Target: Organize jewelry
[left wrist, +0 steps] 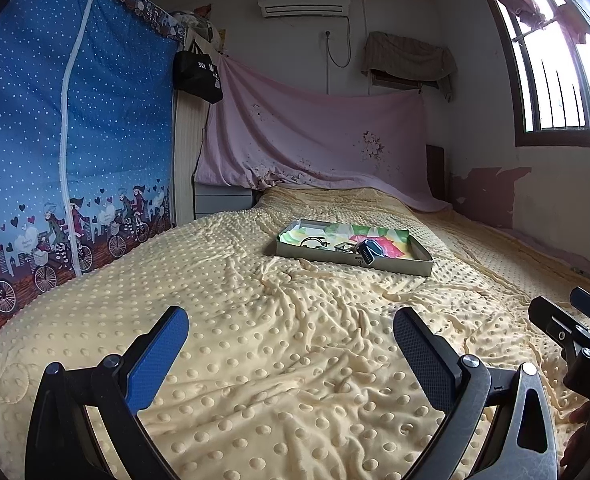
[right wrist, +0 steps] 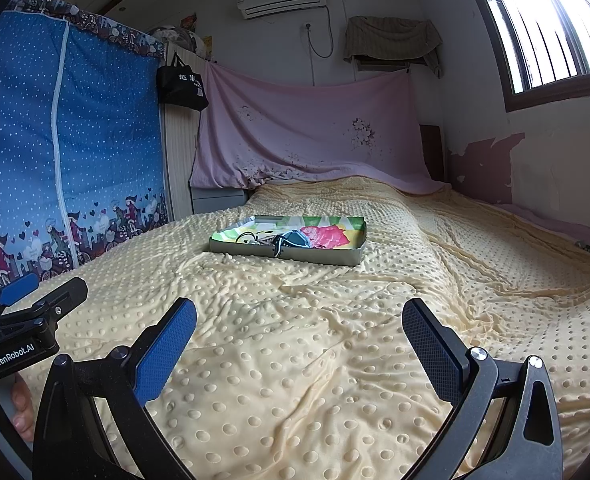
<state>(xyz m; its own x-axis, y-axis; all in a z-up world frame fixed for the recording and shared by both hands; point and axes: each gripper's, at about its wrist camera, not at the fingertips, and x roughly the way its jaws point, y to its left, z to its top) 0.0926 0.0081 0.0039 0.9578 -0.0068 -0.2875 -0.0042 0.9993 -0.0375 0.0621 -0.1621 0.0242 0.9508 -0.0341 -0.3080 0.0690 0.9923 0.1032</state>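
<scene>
**Resting in a Tray on the Bed, Jewelry Sits Beyond Both Grippers**

Lying together in a shallow tray (left wrist: 354, 263) on the far middle of the yellow dotted blanket (left wrist: 255, 340), the jewelry (left wrist: 347, 246) shows as a dark ring-shaped piece, some small metal bits and a blue-grey item, heaped over colourful paper lining. Whether that heap is sorted or waiting to be sorted, you cannot tell from here; the pieces are too small to read.

Your left gripper (left wrist: 291, 330) and right gripper (right wrist: 299, 320) hover low over the near blanket, well short of the tray, both with fingers spread wide and nothing between them.

If you go in, my judgement is to approach level over the near tray wall, single out one piece at a time, and narrow the fingers before descending so the neighbouring pieces and the loose paper stay put. A blue wardrobe cover (left wrist: 55, 120) stands at left.
</scene>
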